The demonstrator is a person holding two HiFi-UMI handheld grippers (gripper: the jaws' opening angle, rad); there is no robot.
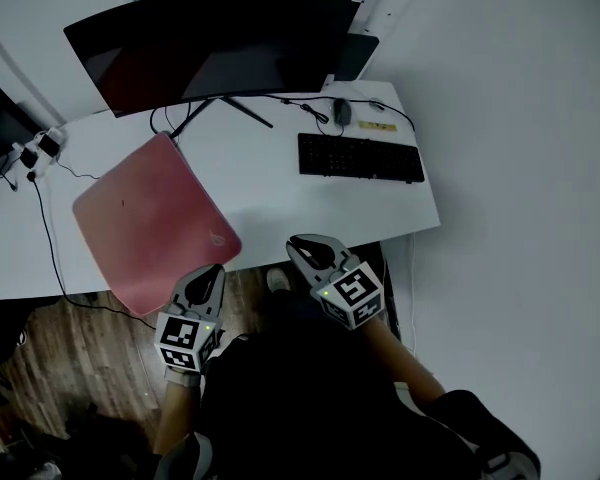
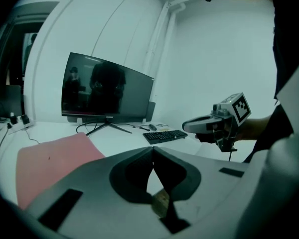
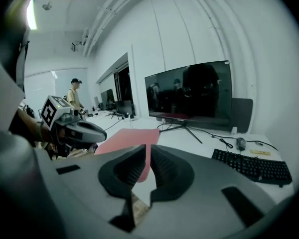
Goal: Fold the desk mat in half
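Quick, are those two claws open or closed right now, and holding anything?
Left claw: closed, holding nothing.
Right claw: closed, holding nothing.

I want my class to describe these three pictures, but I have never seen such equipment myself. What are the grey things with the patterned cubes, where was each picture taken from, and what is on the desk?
There is no robot here. A person holds a grasping tool in each hand, the left tool and the right tool. The patterned cubes are part of the tools. One picture comes from a camera on the person's head, looking steeply down. The other two come from a camera riding on each tool, looking along its jaws. On the white desk lies a pink desk mat, flat and skewed, with one corner over the front edge. There are also a monitor, a keyboard and a mouse. Both tools are shut and hold nothing.
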